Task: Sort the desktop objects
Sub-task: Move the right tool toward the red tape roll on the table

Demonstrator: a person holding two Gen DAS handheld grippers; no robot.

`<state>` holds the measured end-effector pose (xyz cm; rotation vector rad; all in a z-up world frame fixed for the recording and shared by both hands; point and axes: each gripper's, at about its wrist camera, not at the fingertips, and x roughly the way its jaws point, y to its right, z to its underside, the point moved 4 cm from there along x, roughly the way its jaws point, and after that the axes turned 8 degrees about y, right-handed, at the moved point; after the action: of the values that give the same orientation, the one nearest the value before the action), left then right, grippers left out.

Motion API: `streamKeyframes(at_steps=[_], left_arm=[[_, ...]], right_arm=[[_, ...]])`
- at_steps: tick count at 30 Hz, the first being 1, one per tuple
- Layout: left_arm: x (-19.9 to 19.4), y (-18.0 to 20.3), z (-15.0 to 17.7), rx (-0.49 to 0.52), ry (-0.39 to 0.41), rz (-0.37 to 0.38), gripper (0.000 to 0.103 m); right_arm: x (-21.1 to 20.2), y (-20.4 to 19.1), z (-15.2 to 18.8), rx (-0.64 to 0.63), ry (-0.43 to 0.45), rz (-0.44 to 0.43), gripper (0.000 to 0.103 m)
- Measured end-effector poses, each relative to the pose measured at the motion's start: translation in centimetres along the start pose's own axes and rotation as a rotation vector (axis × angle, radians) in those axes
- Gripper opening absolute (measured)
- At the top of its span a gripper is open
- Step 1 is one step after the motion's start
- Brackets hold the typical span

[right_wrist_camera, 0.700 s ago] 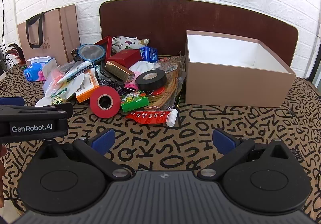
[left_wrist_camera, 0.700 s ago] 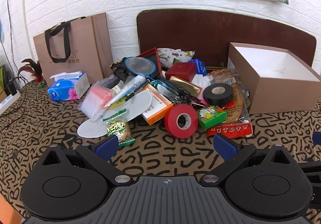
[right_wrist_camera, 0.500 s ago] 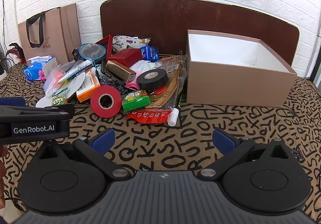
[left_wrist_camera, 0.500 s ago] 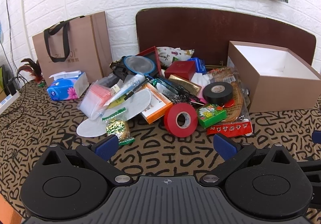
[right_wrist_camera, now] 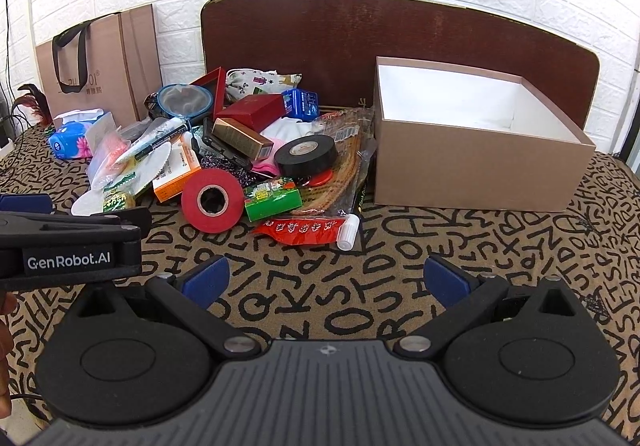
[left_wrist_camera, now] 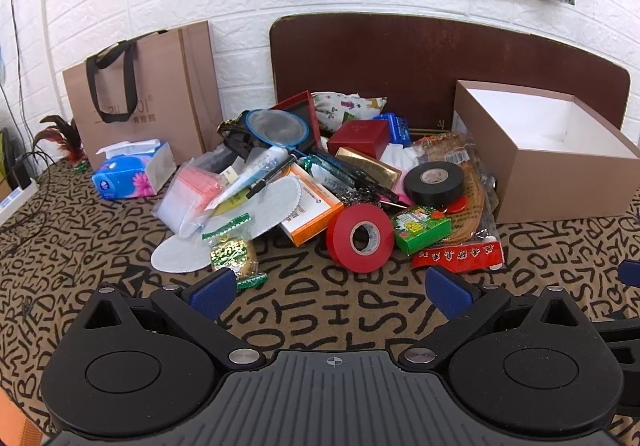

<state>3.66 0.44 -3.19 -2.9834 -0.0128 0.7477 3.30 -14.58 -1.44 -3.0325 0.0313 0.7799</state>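
Left wrist view showed the left gripper (left_wrist_camera: 332, 292) spread wide and holding nothing, the red tape roll (left_wrist_camera: 359, 237) standing on edge just ahead of its fingers at the front of the clutter pile. Right wrist view showed the right gripper (right_wrist_camera: 325, 278) equally wide and unladen, with the open brown box (right_wrist_camera: 476, 158) ahead to its right.

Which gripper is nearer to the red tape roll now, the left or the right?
Left. The left gripper is open just in front of the red tape roll. The right gripper is also open but off to the roll's right and farther back.
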Motion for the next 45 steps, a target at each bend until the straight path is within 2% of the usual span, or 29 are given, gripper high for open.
streamKeyframes(at_steps=[17,29,36,45], left_arm=[[1.2,-0.6,0.0,-0.016,-0.026,0.005,0.103],[3.4,-1.8,0.7,-0.049,-0.069,0.007,0.103],[5.5,-3.7,1.2,-0.112,-0.072,0.03,0.103],[8.7,-3.8,1.3,-0.143,-0.083,0.076,0.103]], right_arm=[[0.9,-0.4,-0.1,0.002,-0.023,-0.009,0.103],[2.6,-0.7,0.1,0.003,-0.06,-0.023,0.103],[4.2,-1.0,0.5,0.008,-0.058,-0.105,0.103],[6.6,-2.5,0.2,-0.047,0.027,-0.224,0.103]])
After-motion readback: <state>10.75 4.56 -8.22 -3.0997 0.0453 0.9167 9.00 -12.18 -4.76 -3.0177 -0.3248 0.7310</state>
